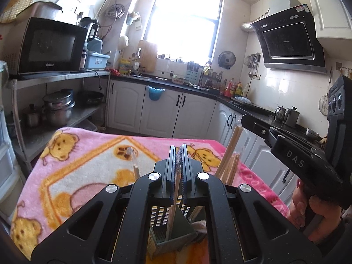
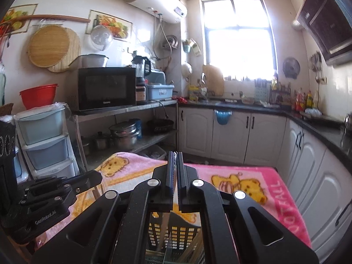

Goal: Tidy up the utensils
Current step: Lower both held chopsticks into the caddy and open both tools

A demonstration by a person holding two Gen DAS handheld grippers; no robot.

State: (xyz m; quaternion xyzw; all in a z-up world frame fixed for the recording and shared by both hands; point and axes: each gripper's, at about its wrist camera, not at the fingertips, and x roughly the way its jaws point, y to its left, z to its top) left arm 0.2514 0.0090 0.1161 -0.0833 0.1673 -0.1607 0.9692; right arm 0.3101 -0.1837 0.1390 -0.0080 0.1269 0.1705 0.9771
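Directly under the left tool (image 1: 178, 148) stands a dark green slotted utensil basket (image 1: 173, 231), seen through the gap in the tool's frame. Its jaws are closed tight on a pale chopstick (image 1: 175, 209) that runs down from between the pads into the basket. Just right of the basket, a bundle of loose chopsticks (image 1: 230, 160) in a clear wrapper leans up and away, its tips rising above the pink blanket (image 1: 72, 165) with yellow bears that covers the table.

From the right wrist view, the right tool (image 2: 175, 154) also has its jaws pressed together, with a thin pale stick (image 2: 164, 231) caught between them and reaching down into the same basket (image 2: 176, 237), which lies straight beneath this tool too.

Only the left view shows the leaning bundle clearly, along with a clear-wrapped chopstick (image 1: 134, 160) lying on the blanket left of the basket, and a person's hand (image 1: 316, 211) gripping the right tool's handle at the far right. Only the right view shows the left tool's body (image 2: 50, 198) from the side, low and left of the basket, and a stack of plastic drawers (image 2: 44, 140) beyond the blanket's left edge.
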